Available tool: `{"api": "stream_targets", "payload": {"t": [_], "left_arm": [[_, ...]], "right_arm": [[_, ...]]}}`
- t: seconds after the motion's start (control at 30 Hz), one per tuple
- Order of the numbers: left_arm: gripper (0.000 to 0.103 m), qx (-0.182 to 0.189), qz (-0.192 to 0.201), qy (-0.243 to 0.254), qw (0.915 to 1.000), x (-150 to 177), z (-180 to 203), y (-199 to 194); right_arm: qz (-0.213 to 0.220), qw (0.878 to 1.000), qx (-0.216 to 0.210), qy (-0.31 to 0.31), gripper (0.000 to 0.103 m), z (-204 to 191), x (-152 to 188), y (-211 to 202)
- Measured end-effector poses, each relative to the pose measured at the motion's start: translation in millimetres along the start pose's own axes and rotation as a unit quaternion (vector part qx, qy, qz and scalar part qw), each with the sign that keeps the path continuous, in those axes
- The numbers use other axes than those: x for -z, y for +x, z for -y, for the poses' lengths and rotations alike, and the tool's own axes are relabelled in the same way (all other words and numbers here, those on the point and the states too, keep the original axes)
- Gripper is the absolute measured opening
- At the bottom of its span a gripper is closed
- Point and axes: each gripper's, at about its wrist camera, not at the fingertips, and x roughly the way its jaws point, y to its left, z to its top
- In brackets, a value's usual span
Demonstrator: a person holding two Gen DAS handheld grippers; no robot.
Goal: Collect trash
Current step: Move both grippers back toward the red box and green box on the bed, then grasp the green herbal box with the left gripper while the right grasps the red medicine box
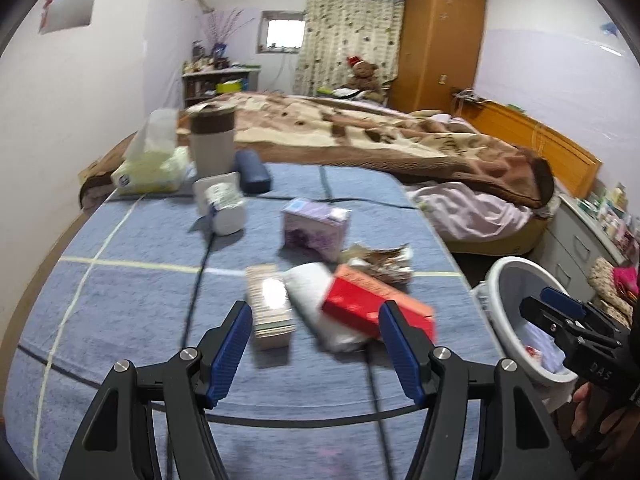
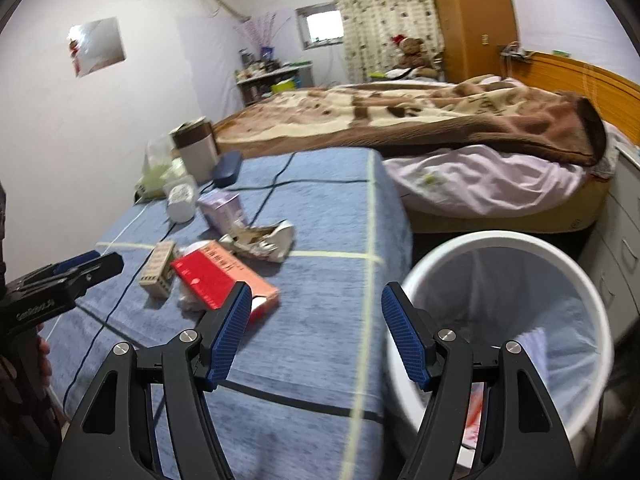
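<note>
On the blue-clothed table lies a cluster of litter: a red box, a small beige box, a white crumpled wad and a crumpled wrapper. My left gripper hovers just short of that cluster, open, with nothing between its fingers. My right gripper is open and empty, over the table's edge next to the white lined bin. Each gripper also shows in the other's view: right gripper, left gripper.
Farther back on the table are a purple box, a white jar on its side, a dark blue case, a cup and a tissue pack. A bed with a brown blanket lies beyond. Drawers flank the bin.
</note>
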Motion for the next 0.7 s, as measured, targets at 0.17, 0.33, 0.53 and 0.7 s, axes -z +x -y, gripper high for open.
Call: {"api": "stream_targets", "payload": {"t": [0.17, 0.33, 0.53, 0.7], "left_arm": [[0.066, -0.019, -0.015, -0.018, 0.9995, 3, -25, 14], [0.066, -0.027, -0.036, -0.033, 0.9984, 3, -45, 33], [0.066, -0.016, -0.052, -0.035, 0.9979, 1, -50, 52], [0.066, -0.001, -0.064, -0.022, 0.9977, -1, -46, 66]], "right_arm": [[-0.021, 0.999, -0.022, -0.015, 0.069, -17, 0, 21], [-0.039, 0.998, -0.039, -0.034, 0.069, -29, -1, 34], [-0.059, 0.994, -0.066, -0.058, 0.073, -40, 0, 51], [-0.088, 0.989, -0.083, -0.089, 0.074, -46, 3, 64]]}}
